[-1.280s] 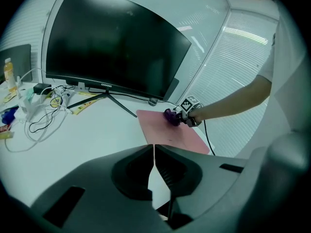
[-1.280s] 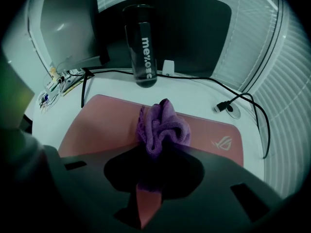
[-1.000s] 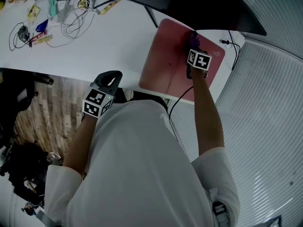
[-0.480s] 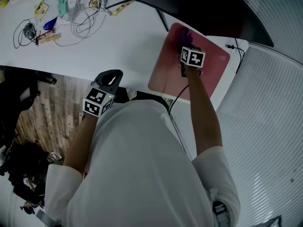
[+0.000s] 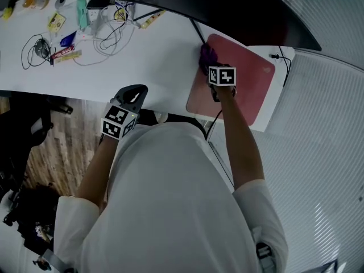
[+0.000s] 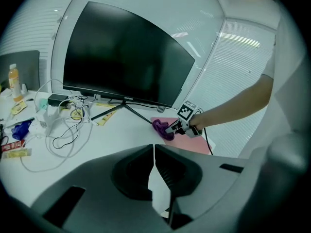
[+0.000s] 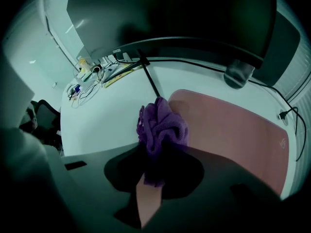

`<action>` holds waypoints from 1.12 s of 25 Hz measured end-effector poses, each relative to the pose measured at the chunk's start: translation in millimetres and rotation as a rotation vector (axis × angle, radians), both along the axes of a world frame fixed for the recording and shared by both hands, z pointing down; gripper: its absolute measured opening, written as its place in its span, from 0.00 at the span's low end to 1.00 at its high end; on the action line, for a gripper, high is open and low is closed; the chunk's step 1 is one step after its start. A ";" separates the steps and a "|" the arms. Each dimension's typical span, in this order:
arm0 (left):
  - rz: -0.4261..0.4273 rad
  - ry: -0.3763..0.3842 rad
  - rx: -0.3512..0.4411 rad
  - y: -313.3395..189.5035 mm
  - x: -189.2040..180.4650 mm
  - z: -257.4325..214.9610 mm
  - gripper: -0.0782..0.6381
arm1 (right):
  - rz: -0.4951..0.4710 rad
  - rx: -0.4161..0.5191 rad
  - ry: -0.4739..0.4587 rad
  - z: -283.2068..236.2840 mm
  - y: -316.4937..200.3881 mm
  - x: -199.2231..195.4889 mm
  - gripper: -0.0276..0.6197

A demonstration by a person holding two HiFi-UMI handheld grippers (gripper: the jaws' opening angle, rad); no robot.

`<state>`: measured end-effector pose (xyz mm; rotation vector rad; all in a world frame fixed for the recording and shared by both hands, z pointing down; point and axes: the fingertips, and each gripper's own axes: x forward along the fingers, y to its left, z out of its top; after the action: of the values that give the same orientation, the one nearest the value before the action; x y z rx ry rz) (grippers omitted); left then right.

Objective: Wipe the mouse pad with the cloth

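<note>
— What's on my left?
— My left gripper [image 6: 154,152] hangs just off the table [image 5: 142,56] edge, jaws pressed together with nothing between them.
— And the cloth?
— The cloth [image 7: 160,127] is bunched up and clamped in my right gripper [image 7: 155,159], sitting at the left edge of the pad [image 5: 247,81].
— How will it handle?
— Soft, light and floppy, I'd judge. I'd keep my hold on the middle of the wad so no tail drags. The pad looks thin; it may slide if I press hard.
</note>
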<state>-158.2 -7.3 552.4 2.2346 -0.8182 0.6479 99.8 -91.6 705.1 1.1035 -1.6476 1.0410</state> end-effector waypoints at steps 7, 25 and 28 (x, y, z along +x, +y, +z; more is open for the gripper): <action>0.083 0.034 0.033 -7.4 1.2 -5.6 0.14 | 0.098 0.031 -0.066 -28.3 44.8 -7.2 0.18; 0.321 0.064 0.123 -3.8 56.8 -31.3 0.14 | 0.065 0.440 0.034 -159.2 127.3 5.7 0.18; 0.299 0.076 0.158 3.6 74.1 -52.3 0.14 | 0.070 0.517 0.050 -185.1 143.3 25.4 0.18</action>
<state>-84.2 -3.7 500.1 2.5374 -0.5163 0.6491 125.1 51.7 519.9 1.5143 -1.9032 0.6314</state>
